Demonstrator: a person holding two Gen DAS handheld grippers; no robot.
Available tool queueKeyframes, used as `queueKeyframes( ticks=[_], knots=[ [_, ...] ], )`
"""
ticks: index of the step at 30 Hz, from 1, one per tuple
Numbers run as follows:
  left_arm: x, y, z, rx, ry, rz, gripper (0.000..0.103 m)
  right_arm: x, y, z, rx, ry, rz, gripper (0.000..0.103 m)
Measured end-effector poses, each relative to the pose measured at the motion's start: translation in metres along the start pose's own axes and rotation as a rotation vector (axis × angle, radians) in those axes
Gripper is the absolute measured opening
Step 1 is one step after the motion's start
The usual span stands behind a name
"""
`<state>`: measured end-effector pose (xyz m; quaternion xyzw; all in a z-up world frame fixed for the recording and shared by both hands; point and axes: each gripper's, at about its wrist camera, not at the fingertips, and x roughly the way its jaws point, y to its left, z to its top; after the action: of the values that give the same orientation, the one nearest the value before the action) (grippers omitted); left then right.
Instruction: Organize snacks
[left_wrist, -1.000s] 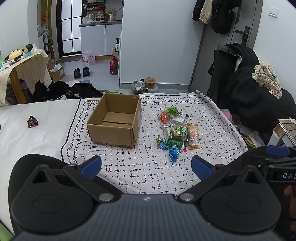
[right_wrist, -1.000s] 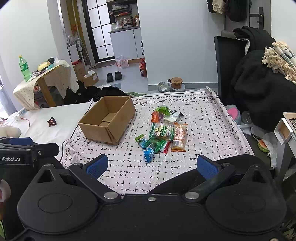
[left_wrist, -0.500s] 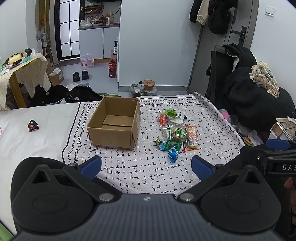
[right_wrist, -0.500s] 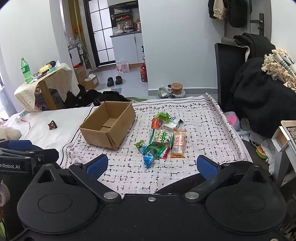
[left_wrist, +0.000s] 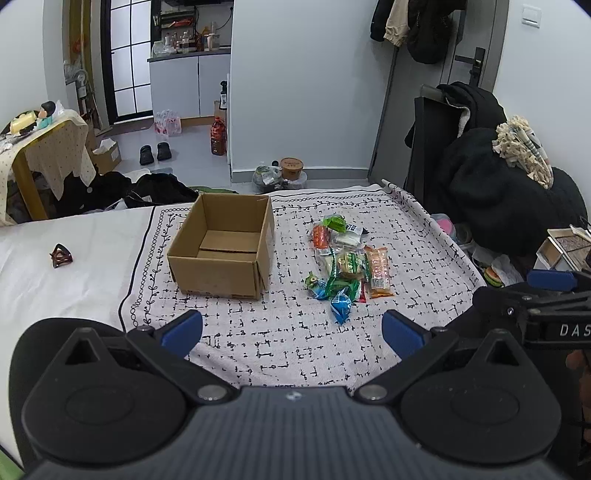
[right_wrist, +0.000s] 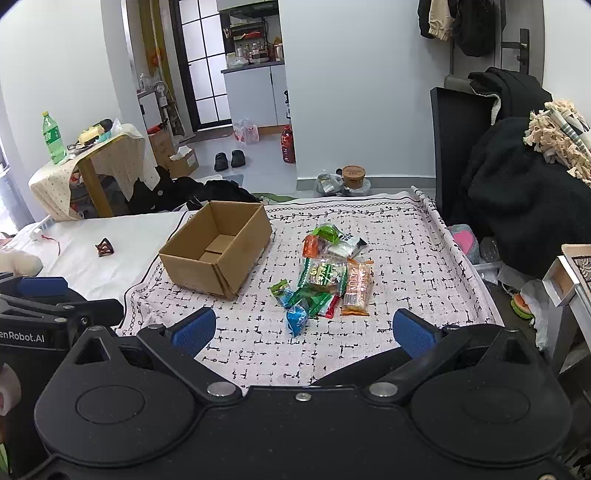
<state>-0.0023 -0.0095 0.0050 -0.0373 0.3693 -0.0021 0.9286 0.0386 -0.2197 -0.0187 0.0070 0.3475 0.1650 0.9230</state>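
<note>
Open brown cardboard box (left_wrist: 225, 245): empty. Heap of coloured snack packets (left_wrist: 345, 264) beside it: all unsorted. Left gripper (left_wrist: 291, 328), right gripper (right_wrist: 303, 330): fingers spread, holding nothing.

1. Cardboard box (left_wrist: 221, 247): I could see only part of its floor; its near wall hid the rest in both views.
2. Snack pile (left_wrist: 347, 262): packets overlapped, so the lower ones were partly covered; I could not read any of the print.
3. Right gripper (left_wrist: 554, 295): cut off by the right edge of the left wrist view; its lettering ran out of frame.
4. Left gripper (right_wrist: 37, 295): cut off by the left edge of the right wrist view.
5. Small dark object (left_wrist: 61, 254) on the white sheet: too small for me to identify.
</note>
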Motion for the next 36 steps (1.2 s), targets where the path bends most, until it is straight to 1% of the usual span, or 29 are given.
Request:
queueKeyframes(
  ticks=[6, 14, 20, 27, 30, 32, 36],
  knots=[
    [0.012, -0.001, 0.007, 0.006, 0.012, -0.014, 0.103, 0.012, -0.005, 0.003, 0.022, 0.023, 0.004, 0.103],
    [0.032, 0.001, 0.03, -0.016, 0.015, -0.029, 0.103, 0.031, -0.018, 0.014, 0.043, 0.03, -0.011, 0.103],
    [0.06, -0.004, 0.04, -0.038, 0.027, -0.023, 0.102, 0.053, -0.039, 0.022, 0.08, 0.05, -0.015, 0.103],
    [0.1, -0.006, 0.04, -0.08, 0.084, -0.033, 0.1, 0.088, -0.06, 0.021, 0.131, 0.073, -0.028, 0.103],
    [0.116, -0.008, 0.042, -0.089, 0.101, -0.039, 0.1, 0.104, -0.07, 0.02, 0.158, 0.084, -0.023, 0.098],
    [0.127, -0.009, 0.043, -0.097, 0.111, -0.044, 0.099, 0.115, -0.076, 0.019, 0.172, 0.096, -0.009, 0.093],
    [0.152, -0.015, 0.045, -0.1, 0.152, -0.056, 0.094, 0.134, -0.085, 0.017, 0.202, 0.126, 0.013, 0.087]
  ],
)
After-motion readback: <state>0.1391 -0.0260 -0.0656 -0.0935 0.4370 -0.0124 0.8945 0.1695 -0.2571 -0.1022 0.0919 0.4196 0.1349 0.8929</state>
